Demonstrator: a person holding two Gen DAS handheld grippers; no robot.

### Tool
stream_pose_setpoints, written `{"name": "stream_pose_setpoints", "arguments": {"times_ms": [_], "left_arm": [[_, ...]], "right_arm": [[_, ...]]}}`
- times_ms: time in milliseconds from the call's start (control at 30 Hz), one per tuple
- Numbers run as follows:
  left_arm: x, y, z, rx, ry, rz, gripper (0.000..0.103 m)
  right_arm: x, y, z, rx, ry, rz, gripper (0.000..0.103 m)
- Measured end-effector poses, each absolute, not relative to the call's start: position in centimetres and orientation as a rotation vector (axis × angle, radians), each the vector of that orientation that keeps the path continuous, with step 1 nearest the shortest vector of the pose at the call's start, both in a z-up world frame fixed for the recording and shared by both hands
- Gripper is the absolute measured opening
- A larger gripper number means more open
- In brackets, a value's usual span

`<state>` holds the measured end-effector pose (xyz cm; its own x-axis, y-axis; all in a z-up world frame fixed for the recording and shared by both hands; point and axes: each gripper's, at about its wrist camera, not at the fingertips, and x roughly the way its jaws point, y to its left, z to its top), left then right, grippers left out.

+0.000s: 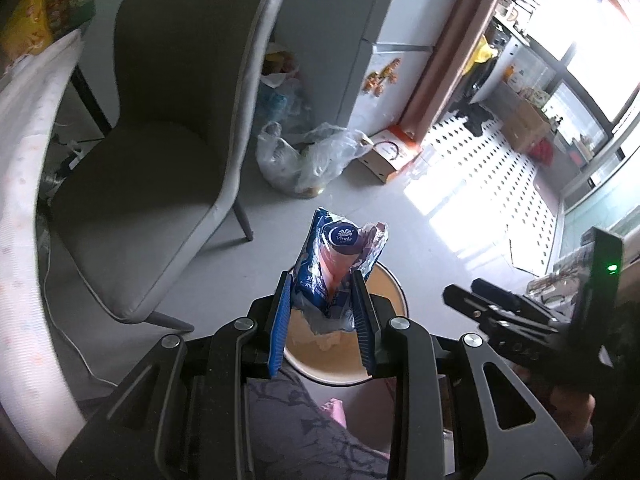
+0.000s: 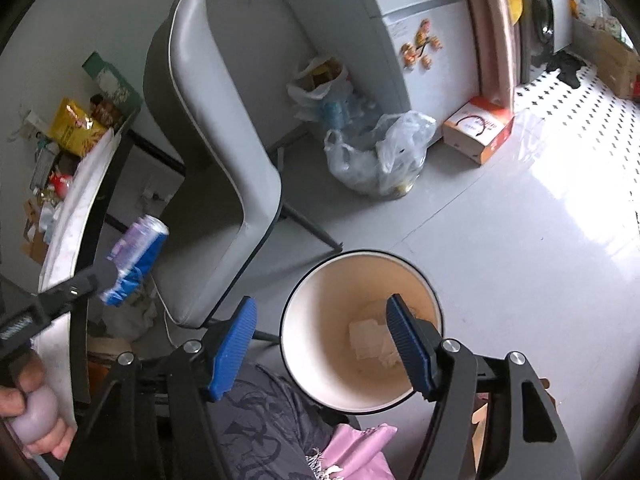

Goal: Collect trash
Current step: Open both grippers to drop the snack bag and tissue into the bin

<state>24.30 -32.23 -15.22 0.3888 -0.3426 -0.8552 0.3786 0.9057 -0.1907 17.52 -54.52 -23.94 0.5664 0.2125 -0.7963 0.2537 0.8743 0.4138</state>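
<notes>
My left gripper point(image 1: 322, 296) is shut on a crumpled blue Vinda tissue wrapper point(image 1: 340, 256) and holds it upright above the round cream trash bin point(image 1: 394, 292) on the floor. The wrapper also shows in the right wrist view point(image 2: 136, 256), held in the left gripper point(image 2: 108, 276) beside the table edge, left of the bin. My right gripper point(image 2: 320, 320) is open and empty, its blue pads point(image 2: 234, 344) on either side of the bin's mouth point(image 2: 304, 308). White crumpled paper point(image 2: 374, 340) lies at the bin's bottom.
A grey chair point(image 1: 152, 168) stands left of the bin, next to a white table edge point(image 2: 80, 188) with clutter. Plastic bags point(image 2: 380, 152) and a cardboard box point(image 2: 478, 128) lie on the floor by the fridge point(image 2: 424, 20). My lap point(image 2: 260, 412) is under the grippers.
</notes>
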Motion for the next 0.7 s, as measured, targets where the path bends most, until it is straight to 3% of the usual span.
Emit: {"name": "stream_pose_setpoints", "arguments": {"times_ms": [67,133,200,300,600,700], "left_arm": [[24.3,-32.7,-15.4,0.043,1.086,-0.464,0.031],[24.3,-33.3,-15.6,0.027,1.104,-0.471,0.041],[24.2,-33.3,-15.4,0.015,1.108,-0.481,0.06],[24.0,-32.5,-14.5,0.013,1.068,-0.468,0.076],[23.5,-29.2,-12.5,-0.043,1.018,-0.407,0.082],[23.1,-27.7,-11.6,-0.075,0.996,-0.388,0.083]], "right_arm": [[17.1,-55.4,-23.2,0.526,0.969,-0.042,0.067],[16.8,-55.8,-22.9,0.527,0.963,-0.056,0.067],[16.7,-56.2,-22.5,0.529,0.957,-0.06,0.067],[16.7,-55.7,-22.1,0.513,0.951,-0.047,0.067],[17.8,-51.9,-20.8,0.448,0.947,0.028,0.068],[17.9,-51.0,-20.2,0.431,0.939,0.042,0.072]]}}
